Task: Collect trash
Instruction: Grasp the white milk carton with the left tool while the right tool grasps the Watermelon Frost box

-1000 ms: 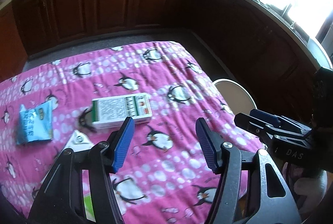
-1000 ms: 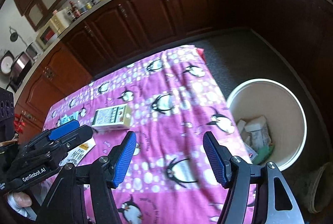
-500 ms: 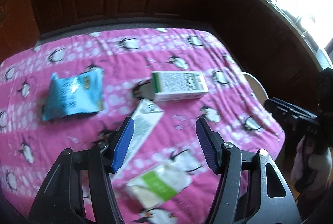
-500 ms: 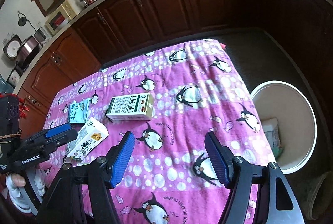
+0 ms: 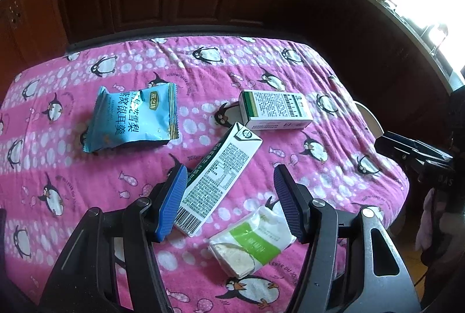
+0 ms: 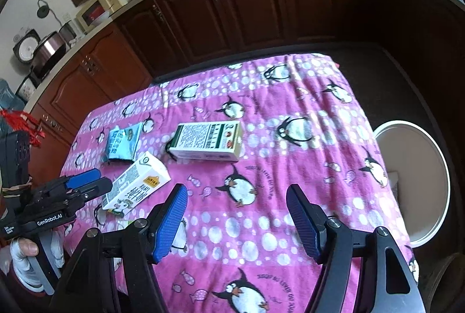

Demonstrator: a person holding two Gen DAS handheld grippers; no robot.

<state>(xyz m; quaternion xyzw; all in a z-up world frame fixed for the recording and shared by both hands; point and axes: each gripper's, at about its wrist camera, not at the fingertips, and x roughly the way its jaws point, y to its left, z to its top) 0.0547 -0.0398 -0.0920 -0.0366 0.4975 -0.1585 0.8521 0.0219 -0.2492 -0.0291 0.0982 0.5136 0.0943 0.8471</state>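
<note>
Lying on the desk (image 5: 261, 66), four trash bits wait while both tools hang apart, holding nothing.

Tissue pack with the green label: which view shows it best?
The left wrist view: the tissue pack lies whole near the table's front edge, below the open left gripper. In the right wrist view only a sliver shows, hidden behind that gripper's finger.
</note>
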